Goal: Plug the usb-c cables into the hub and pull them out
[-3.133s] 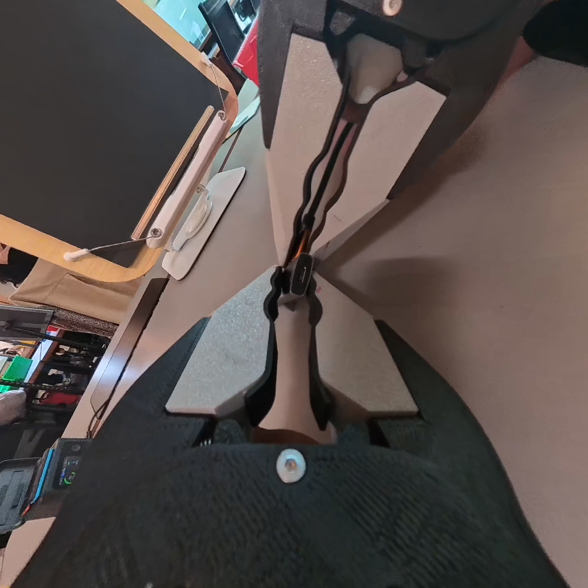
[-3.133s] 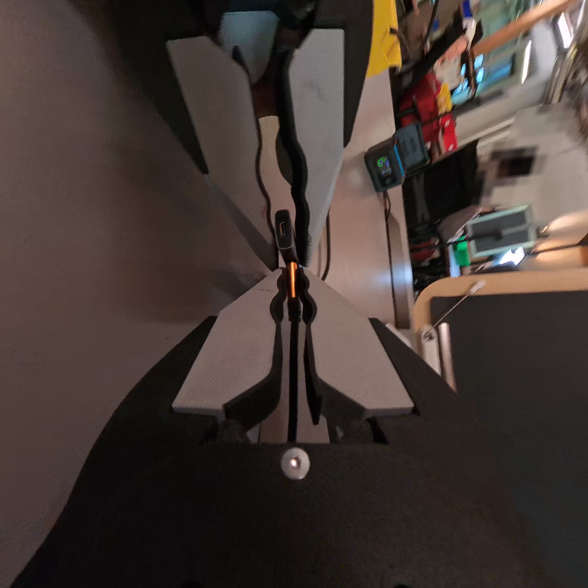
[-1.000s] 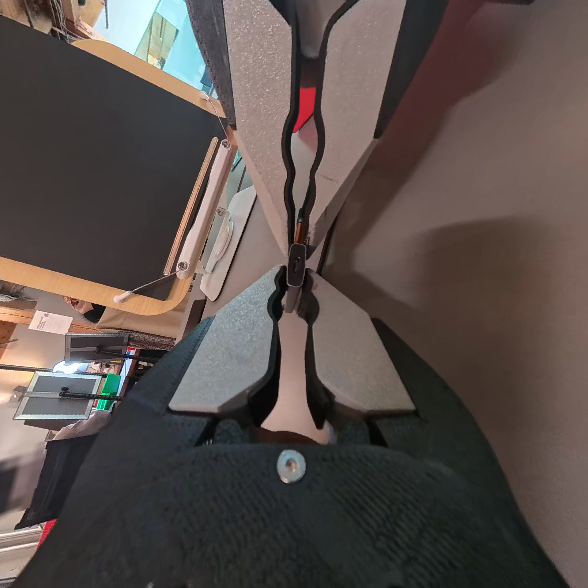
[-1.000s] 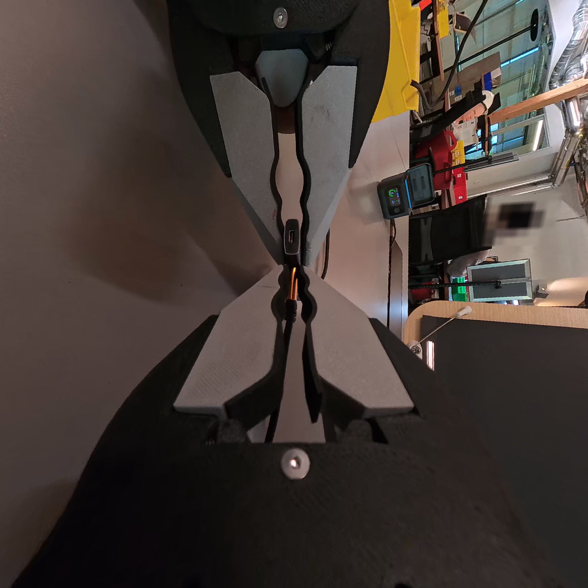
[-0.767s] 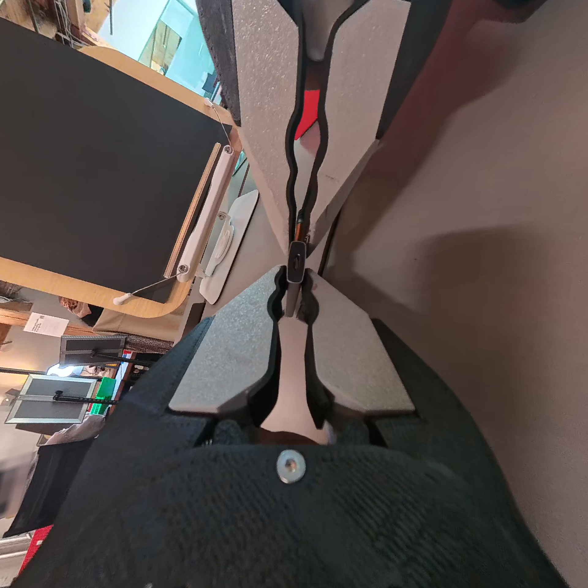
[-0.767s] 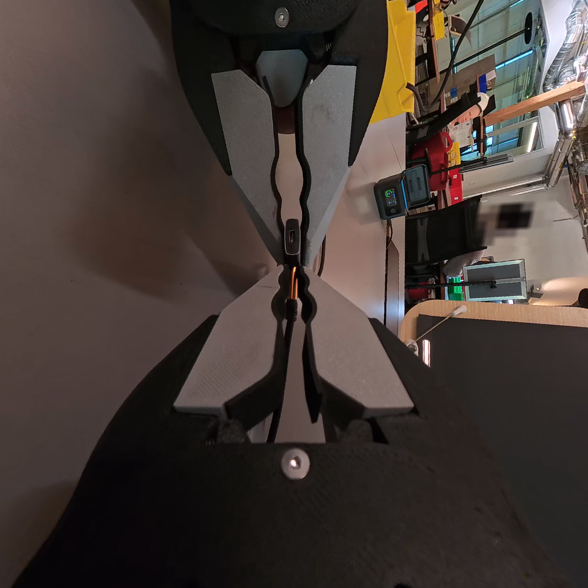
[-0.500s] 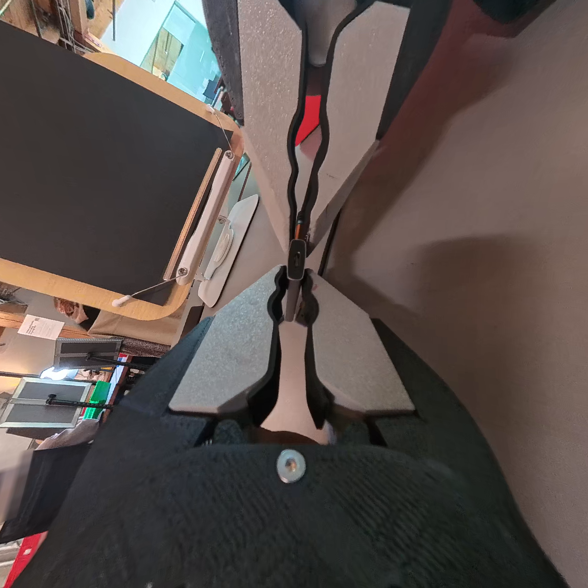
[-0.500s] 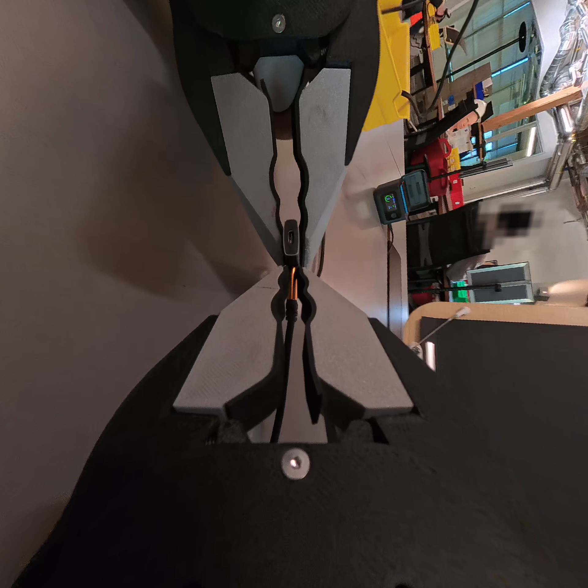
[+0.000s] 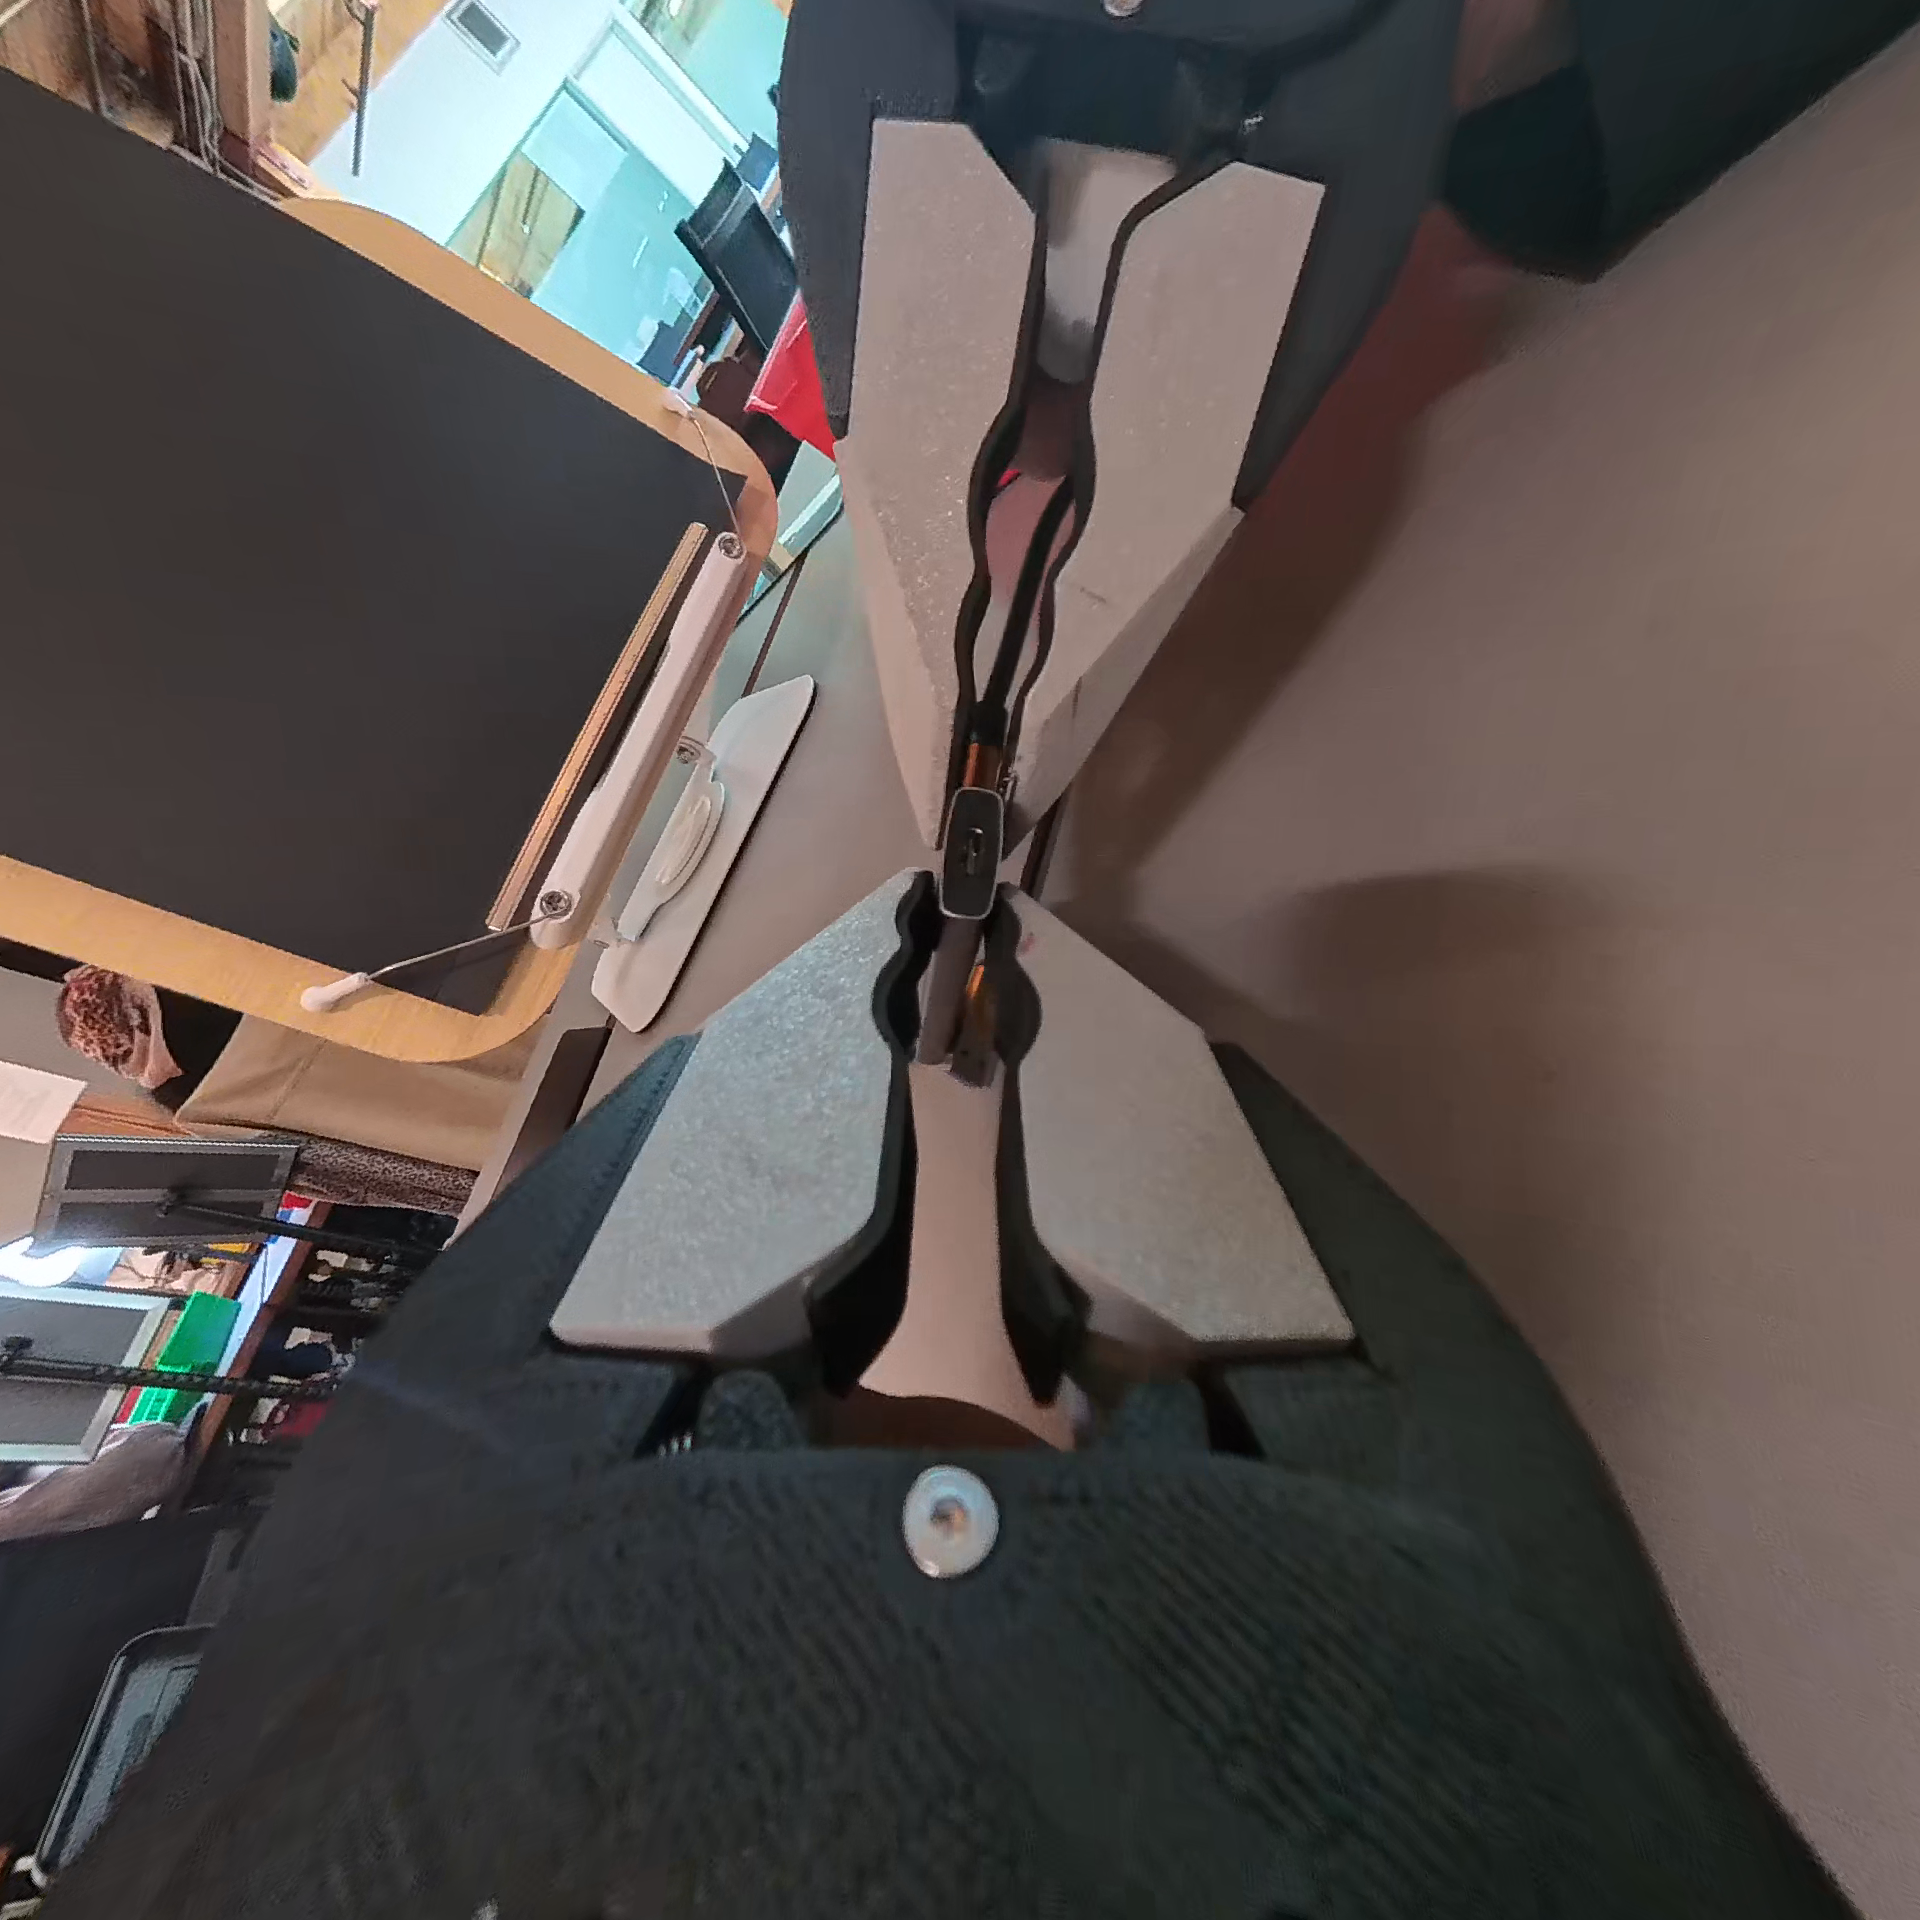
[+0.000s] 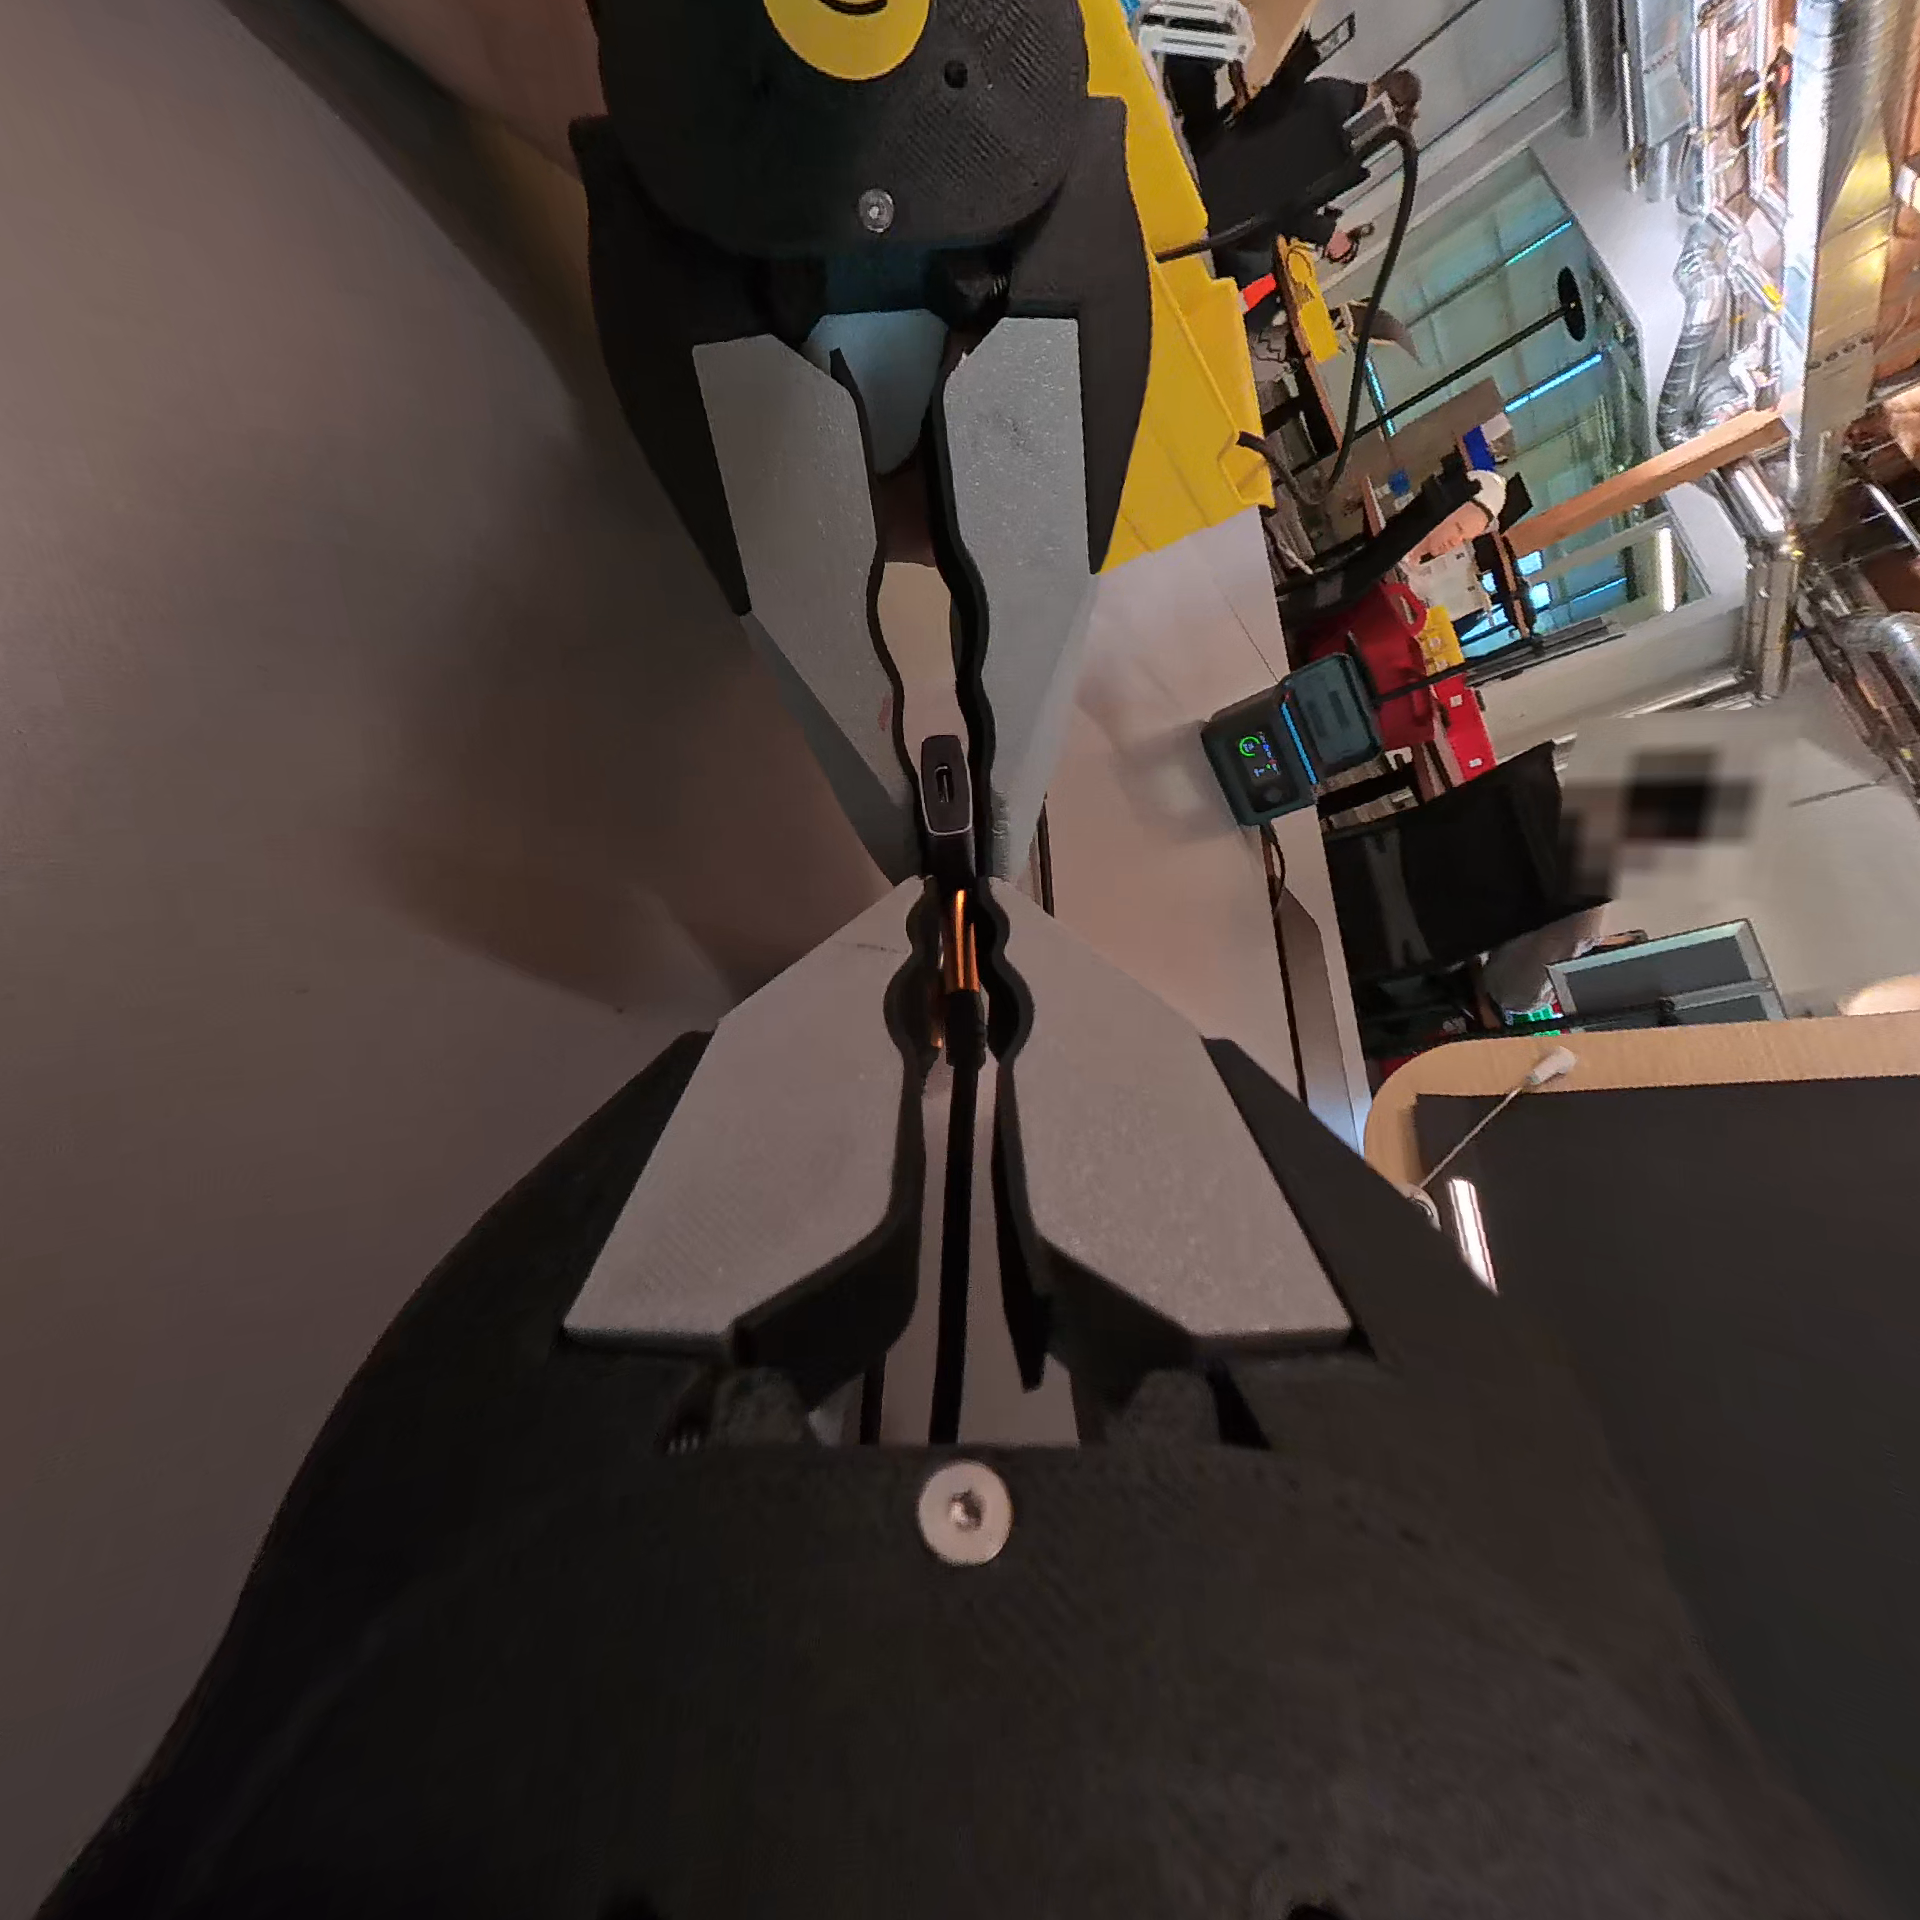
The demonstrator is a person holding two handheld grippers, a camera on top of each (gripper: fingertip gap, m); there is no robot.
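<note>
My left gripper (image 9: 966,914) is shut on a slim dark grey hub (image 9: 971,852), whose end with a small port sticks out past the fingertips. My right gripper (image 10: 951,899) faces it tip to tip, shut on a black USB-C cable (image 10: 951,1247) by its orange plug (image 10: 961,940). In the right wrist view the hub (image 10: 945,795) sits right above the plug, in line with it. The plug tip is hidden where the two meet, so I cannot tell if it is seated. In the left wrist view the plug (image 9: 982,764) shows just behind the hub. Both are held above the grey-brown table (image 9: 1558,727).
A black panel with a wooden rim (image 9: 260,571) stands at the table's side, with a white plate (image 9: 717,831) at its foot. A small power unit with a lit screen (image 10: 1288,758) and a yellow bin (image 10: 1174,312) lie beyond. A person sits in the far background. Left and right tips are no more than a few centimetres apart.
Since 3.1 s ago hub and plug have lined up end to end. In the last half second each view shows more of the opposite gripper's body. Both grips hold.
</note>
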